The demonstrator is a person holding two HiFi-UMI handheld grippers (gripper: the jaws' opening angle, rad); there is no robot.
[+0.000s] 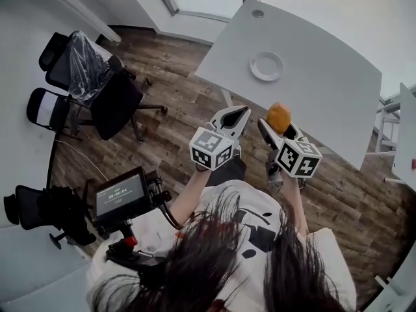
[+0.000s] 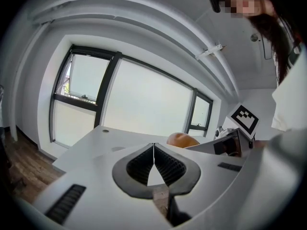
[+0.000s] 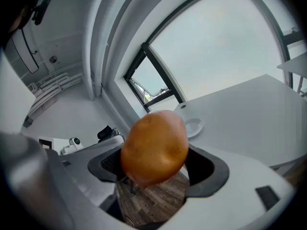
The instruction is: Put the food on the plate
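An orange-brown potato (image 3: 154,146) sits between the jaws of my right gripper (image 3: 156,163), which is shut on it. From the head view the potato (image 1: 278,117) hovers over the near edge of the white table (image 1: 325,77). A small white plate (image 1: 267,65) lies empty on the table, farther out; it also shows behind the potato as the plate (image 3: 193,126). My left gripper (image 1: 235,117) is held beside the right one, over the wood floor. Its jaws (image 2: 153,150) are shut with nothing between them. The potato (image 2: 181,140) peeks over its right jaw.
Black office chairs (image 1: 97,83) stand on the wooden floor (image 1: 169,109) to the left. A monitor on a stand (image 1: 120,197) is near the person's left side. Large windows (image 2: 139,104) lie beyond the table. Another white table edge (image 1: 406,129) is at far right.
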